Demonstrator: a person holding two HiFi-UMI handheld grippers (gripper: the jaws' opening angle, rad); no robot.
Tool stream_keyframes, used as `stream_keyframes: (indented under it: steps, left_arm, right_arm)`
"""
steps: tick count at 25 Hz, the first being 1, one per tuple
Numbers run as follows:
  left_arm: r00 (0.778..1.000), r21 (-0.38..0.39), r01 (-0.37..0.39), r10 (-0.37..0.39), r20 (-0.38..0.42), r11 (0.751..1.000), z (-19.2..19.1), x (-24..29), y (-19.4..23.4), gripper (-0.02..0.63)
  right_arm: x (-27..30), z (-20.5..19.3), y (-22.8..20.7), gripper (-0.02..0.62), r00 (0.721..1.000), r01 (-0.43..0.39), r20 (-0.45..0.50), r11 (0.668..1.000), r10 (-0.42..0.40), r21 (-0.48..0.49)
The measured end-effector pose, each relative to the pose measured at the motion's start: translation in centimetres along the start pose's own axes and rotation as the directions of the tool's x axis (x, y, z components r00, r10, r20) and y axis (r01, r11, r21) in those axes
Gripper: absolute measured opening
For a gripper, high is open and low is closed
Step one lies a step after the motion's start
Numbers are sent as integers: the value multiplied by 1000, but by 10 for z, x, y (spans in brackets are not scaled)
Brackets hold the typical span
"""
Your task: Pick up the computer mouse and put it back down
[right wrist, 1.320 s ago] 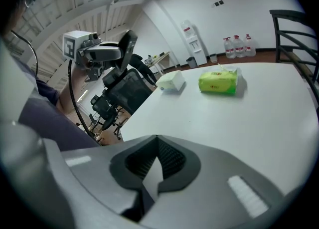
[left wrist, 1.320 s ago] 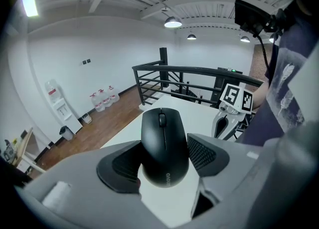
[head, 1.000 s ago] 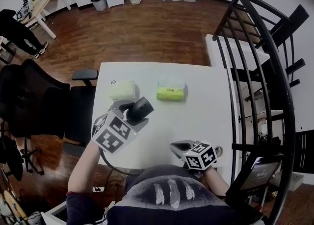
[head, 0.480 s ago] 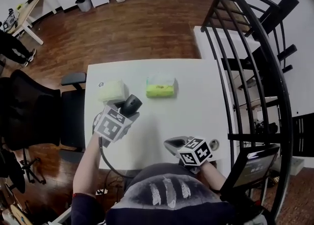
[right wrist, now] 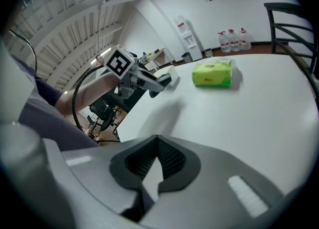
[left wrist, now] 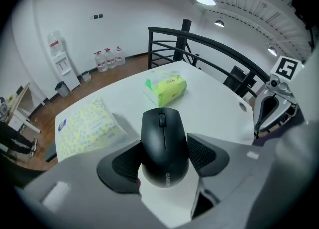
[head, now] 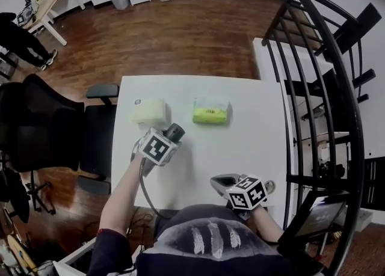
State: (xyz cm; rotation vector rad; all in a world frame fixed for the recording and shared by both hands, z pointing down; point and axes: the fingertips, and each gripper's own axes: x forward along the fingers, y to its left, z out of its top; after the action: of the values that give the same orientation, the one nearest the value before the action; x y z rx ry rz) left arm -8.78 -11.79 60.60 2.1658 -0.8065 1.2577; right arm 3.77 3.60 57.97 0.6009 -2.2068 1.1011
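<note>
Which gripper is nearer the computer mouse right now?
Left. The left gripper has the computer mouse clamped between its jaws. The right gripper sits well apart from it at the near edge of the white table, jaws together and empty.

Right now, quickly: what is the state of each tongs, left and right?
Left tongs: closed on the computer mouse.
Right tongs: closed, holding nothing.
</note>
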Motion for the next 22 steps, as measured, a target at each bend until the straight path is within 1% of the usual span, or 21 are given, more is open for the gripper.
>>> stream_keyframes:
  steps: [3, 9, 13, 15, 22]
  left_arm:
    - [1000, -5, -11, 11, -27, 1000, -6, 15, 5, 307]
    - [995, 2, -6, 6, -96, 1000, -18, 43, 13, 307]
    - [987, -38, 45, -51, -152, 998, -33, 60, 7, 307]
    - [984, -42, 49, -55, -168, 998, -37, 66, 7, 308]
    - [972, 19, 15, -10, -233, 1000, -46, 81, 8, 311]
  right_arm:
    - [2, -2, -1, 3, 1000, -3, -8, 1000, 3, -1]
    - [4, 0, -3, 3, 1000, 2, -15, 1000, -2, 0]
    - [5, 1, -4, 3, 1000, 0, -18, 1000, 0, 5]
    - [5, 0, -6, 3, 1000, -1, -24, 1000, 1, 4]
    - [5, -2, -6, 3, 999, -1, -32, 1000, 1, 1]
